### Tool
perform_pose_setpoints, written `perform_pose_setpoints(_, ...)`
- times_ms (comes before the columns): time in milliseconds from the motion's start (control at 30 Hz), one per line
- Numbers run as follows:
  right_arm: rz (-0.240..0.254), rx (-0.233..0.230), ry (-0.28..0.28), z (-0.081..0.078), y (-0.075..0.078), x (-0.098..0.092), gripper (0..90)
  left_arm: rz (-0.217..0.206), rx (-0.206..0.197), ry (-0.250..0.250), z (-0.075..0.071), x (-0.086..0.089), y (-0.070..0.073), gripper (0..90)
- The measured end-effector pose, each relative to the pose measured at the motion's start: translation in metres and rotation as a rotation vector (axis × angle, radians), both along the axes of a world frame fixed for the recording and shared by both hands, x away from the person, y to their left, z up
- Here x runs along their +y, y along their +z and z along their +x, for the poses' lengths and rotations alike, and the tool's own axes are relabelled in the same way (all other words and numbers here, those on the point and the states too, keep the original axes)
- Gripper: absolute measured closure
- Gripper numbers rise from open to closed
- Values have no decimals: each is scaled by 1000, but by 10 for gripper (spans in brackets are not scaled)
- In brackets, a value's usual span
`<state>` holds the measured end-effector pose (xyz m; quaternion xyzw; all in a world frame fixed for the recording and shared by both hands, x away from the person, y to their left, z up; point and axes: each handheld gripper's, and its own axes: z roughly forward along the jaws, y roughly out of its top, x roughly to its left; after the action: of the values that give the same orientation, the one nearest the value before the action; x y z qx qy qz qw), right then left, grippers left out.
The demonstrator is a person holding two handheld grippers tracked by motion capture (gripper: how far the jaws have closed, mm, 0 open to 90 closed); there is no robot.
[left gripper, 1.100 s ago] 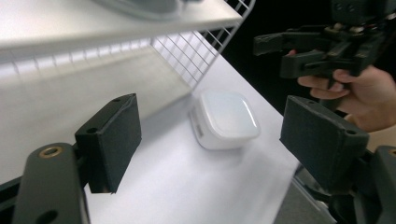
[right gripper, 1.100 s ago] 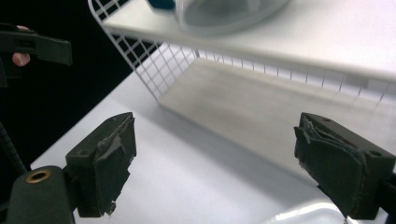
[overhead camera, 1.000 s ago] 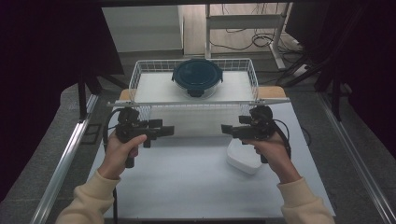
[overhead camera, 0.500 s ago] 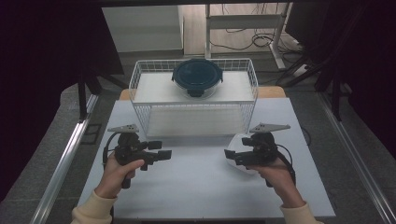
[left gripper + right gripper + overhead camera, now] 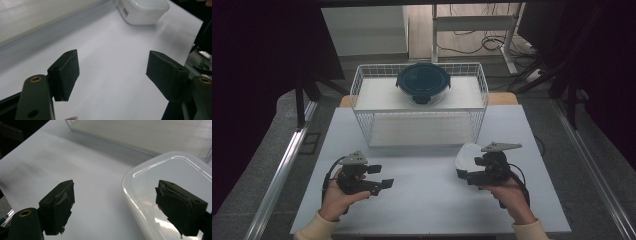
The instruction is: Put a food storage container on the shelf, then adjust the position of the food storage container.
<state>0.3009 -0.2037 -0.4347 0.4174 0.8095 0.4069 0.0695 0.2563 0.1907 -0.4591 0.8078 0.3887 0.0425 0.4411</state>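
My left gripper (image 5: pixel 382 176) hovers low over the white table (image 5: pixel 427 205) at the near left. In the left gripper view (image 5: pixel 112 72) its jaws stand wide apart with bare table between them; they have just been closing a little. A white lidded plastic container (image 5: pixel 464 156) lies at the near right, also seen far off in the left gripper view (image 5: pixel 143 11). My right gripper (image 5: pixel 466 175) sits right beside it, open. In the right gripper view (image 5: pixel 115 202) one jaw hangs over the container's lid (image 5: pixel 175 175), the other over the table.
A white wire basket (image 5: pixel 419 111) stands upside down at the back of the table. A round glass container with a dark lid (image 5: pixel 423 82) rests on top of it. Dark curtains flank both sides; the table's front edge is near my hands.
Both hands have dropped toward the table and drawn back to its near edge. The right gripper now sits against the white container.
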Motion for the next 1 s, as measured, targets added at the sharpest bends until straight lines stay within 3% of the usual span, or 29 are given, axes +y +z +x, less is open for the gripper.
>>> perform_pose_setpoints(200,10,-5,-4,4,4,-2,168,40,17,5,1,-5,-9,256)
perform_pose_setpoints(333,-2,-7,-3,6,2,-2,189,33,28,14,1,-2,-9,248)
perform_pose_setpoints(700,8,-18,-66,13,6,-23,282,46,49,71,4,10,-10,237)
perform_pose_setpoints(1000,30,-20,-136,28,10,-45,383,41,78,100,9,15,-13,230)
